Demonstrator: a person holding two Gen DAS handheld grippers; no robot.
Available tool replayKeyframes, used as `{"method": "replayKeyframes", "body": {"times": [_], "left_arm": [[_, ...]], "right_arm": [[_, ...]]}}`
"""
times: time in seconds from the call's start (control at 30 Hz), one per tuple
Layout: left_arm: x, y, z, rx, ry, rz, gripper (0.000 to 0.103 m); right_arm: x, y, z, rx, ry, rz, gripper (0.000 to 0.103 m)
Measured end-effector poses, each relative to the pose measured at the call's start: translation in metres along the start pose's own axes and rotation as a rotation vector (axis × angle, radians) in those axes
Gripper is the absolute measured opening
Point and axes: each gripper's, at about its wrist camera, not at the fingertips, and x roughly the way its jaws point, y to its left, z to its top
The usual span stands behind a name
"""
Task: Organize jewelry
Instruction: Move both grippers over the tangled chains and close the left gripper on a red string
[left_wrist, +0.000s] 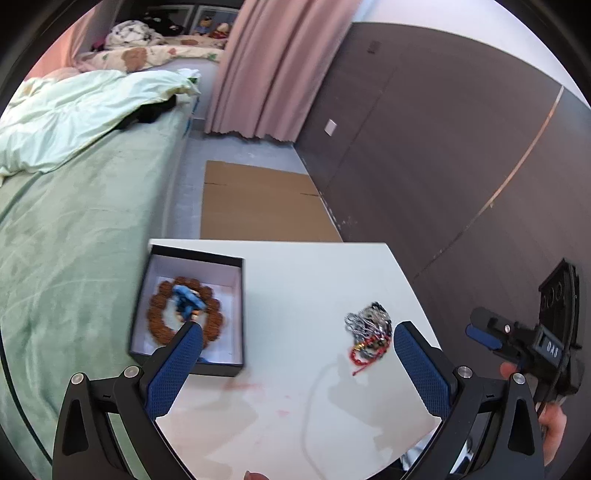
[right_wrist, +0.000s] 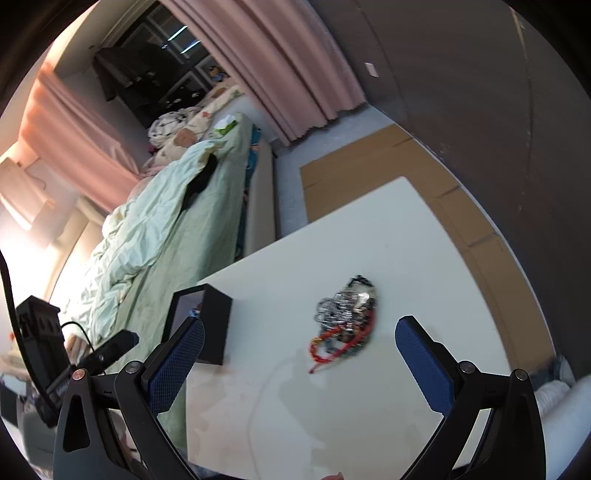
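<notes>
While both grippers hover over a white table (left_wrist: 295, 406), each spread wide and empty:
Left gripper (left_wrist: 297, 334): jaws far apart, nothing between them.
Right gripper (right_wrist: 299, 330): likewise gaping — nothing held.
Jewelry pile (right_wrist: 343, 321): tangled silver chains and red beads, just ahead between the right gripper's fingers.
Black box (left_wrist: 188, 310): ahead-left of the left gripper — brown bead bracelet (left_wrist: 159, 317) and a blue piece (left_wrist: 186, 299) inside.
Bed (left_wrist: 74, 221): beyond, to the left.
</notes>
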Motion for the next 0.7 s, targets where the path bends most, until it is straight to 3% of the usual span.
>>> {"method": "replayKeyframes", "body": {"times": [0.27, 0.37, 0.43, 0.5, 0.7], "left_arm": [[0.027, -0.022, -0.007, 0.045, 0.049, -0.011, 0.102], [0.04, -0.029, -0.009, 0.063, 0.066, -0.024, 0.096], [0.049, -0.032, -0.01, 0.078, 0.08, -0.018, 0.091], [0.061, -0.035, -0.013, 0.091, 0.102, -0.023, 0.084], [0.093, -0.041, -0.019, 0.11, 0.15, -0.041, 0.068]], "right_arm": [[0.003, -0.031, 0.006, 0.089, 0.041, -0.043, 0.103], [0.005, -0.037, 0.008, 0.103, 0.051, -0.041, 0.102], [0.007, -0.041, 0.009, 0.116, 0.059, -0.026, 0.095], [0.012, -0.045, 0.009, 0.131, 0.079, -0.011, 0.075], [0.02, -0.057, 0.01, 0.161, 0.101, -0.005, 0.073]]}}
